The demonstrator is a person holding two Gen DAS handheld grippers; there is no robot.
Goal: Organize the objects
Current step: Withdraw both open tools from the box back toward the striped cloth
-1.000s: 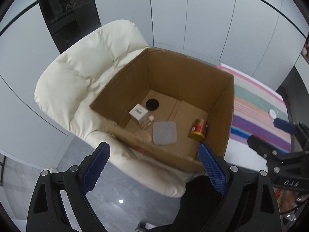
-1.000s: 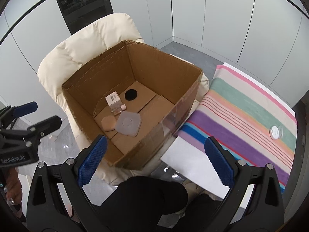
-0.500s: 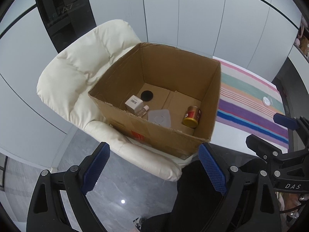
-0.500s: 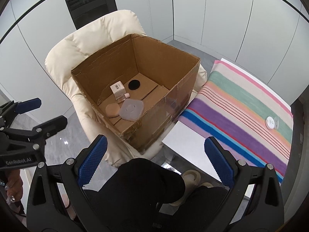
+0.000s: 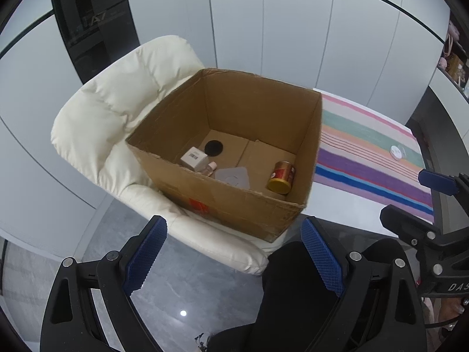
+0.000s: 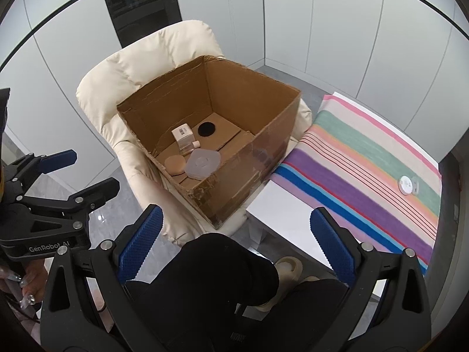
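Observation:
An open cardboard box (image 5: 234, 208) (image 6: 249, 173) sits on a cream padded chair (image 5: 117, 108) (image 6: 164, 47). Inside lie a small white carton (image 5: 193, 157) (image 6: 182, 135), a little bottle (image 5: 209, 167), a grey flat lid (image 5: 233, 177) (image 6: 202, 163), a gold can (image 5: 281, 176), a tan pad (image 6: 174, 165) and a black disc (image 5: 214, 147) (image 6: 206, 129). My left gripper (image 5: 234, 259) hangs open and empty well short of the box. The right gripper (image 6: 236, 242) is open and empty too, above a dark trouser leg. A small white round object (image 6: 407, 184) (image 5: 395, 151) rests on the striped cloth.
A striped cloth (image 6: 366, 158) (image 5: 366, 146) covers a white table (image 6: 281, 211) right of the box. A person's dark-clad legs (image 6: 211, 278) and light shoe (image 6: 288, 267) fill the space below the grippers. Grey floor (image 5: 164, 299) lies left of them; white panelled walls stand behind.
Both grippers have drawn back from the box, which now looks smaller and farther away. Their jaws have stayed wide apart and empty.

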